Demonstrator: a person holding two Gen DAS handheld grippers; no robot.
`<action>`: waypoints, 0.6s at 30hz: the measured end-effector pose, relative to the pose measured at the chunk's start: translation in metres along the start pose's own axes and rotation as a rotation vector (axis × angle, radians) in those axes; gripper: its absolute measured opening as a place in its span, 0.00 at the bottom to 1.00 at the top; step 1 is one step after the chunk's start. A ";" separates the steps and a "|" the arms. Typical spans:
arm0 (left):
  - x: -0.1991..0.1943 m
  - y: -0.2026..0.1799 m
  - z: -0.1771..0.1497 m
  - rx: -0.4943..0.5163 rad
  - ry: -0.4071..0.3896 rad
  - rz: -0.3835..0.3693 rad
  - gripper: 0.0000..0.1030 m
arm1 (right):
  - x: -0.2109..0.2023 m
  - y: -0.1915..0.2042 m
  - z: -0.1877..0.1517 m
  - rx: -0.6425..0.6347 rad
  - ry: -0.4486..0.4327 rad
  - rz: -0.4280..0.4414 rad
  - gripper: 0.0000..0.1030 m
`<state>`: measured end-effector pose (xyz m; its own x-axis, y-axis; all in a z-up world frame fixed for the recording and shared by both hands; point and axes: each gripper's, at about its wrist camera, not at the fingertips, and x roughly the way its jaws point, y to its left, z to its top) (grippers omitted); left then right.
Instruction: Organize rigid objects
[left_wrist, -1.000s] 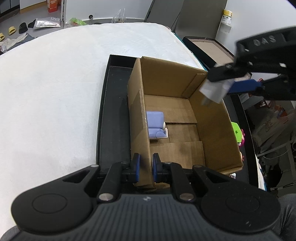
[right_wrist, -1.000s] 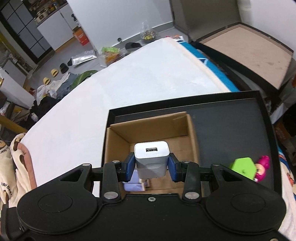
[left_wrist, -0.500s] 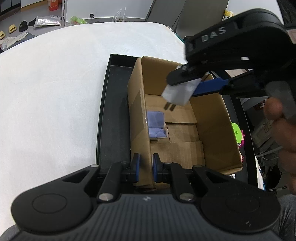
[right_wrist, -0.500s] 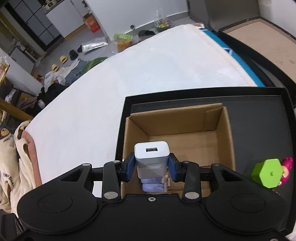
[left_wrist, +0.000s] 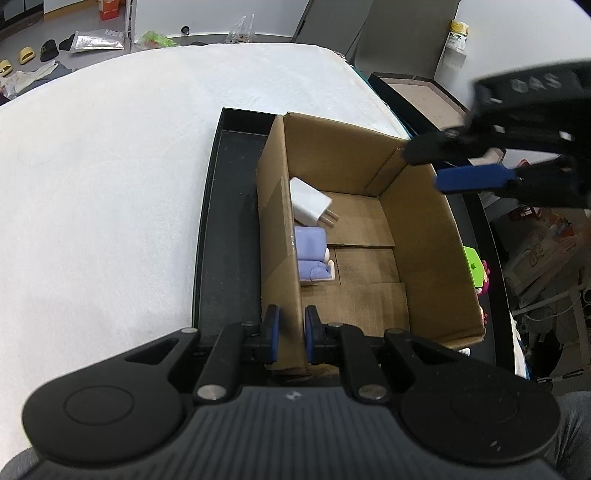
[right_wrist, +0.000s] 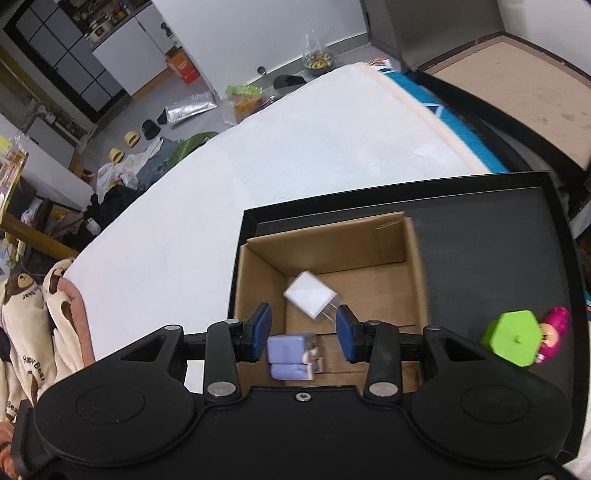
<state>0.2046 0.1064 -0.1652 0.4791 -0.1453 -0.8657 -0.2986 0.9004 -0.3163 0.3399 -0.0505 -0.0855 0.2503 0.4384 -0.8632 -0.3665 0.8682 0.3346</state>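
On the right gripper (left_wrist: 476, 162), seemingly "DAS"

White charger (right_wrist: 309, 295) tilted in cardboard box (right_wrist: 416, 273), prongs out; purple toy sofa (right_wrist: 290, 355) beside.

the left gripper (left_wrist: 287, 334) points down, its jaws pinched on a box wall (left_wrist: 281, 236). the right gripper (right_wrist: 302, 332) points down too, its jaws apart with nothing between, at 2 o'clock in the left view.

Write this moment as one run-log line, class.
left gripper: shut on cardboard box wall | right gripper: open, empty | white charger: inside box by purple toy | green block, pink doll: on black tray
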 end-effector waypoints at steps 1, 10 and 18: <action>0.000 0.000 0.000 0.000 0.000 0.001 0.12 | -0.003 -0.004 0.000 0.003 -0.005 -0.003 0.38; 0.000 -0.004 0.000 0.005 0.001 0.021 0.12 | -0.028 -0.036 -0.005 0.028 -0.026 -0.020 0.42; 0.000 -0.008 0.000 0.007 -0.002 0.043 0.11 | -0.043 -0.063 -0.013 0.045 -0.036 -0.037 0.44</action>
<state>0.2071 0.0995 -0.1627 0.4678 -0.1057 -0.8775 -0.3134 0.9085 -0.2765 0.3403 -0.1271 -0.0743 0.2951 0.4132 -0.8615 -0.3163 0.8931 0.3200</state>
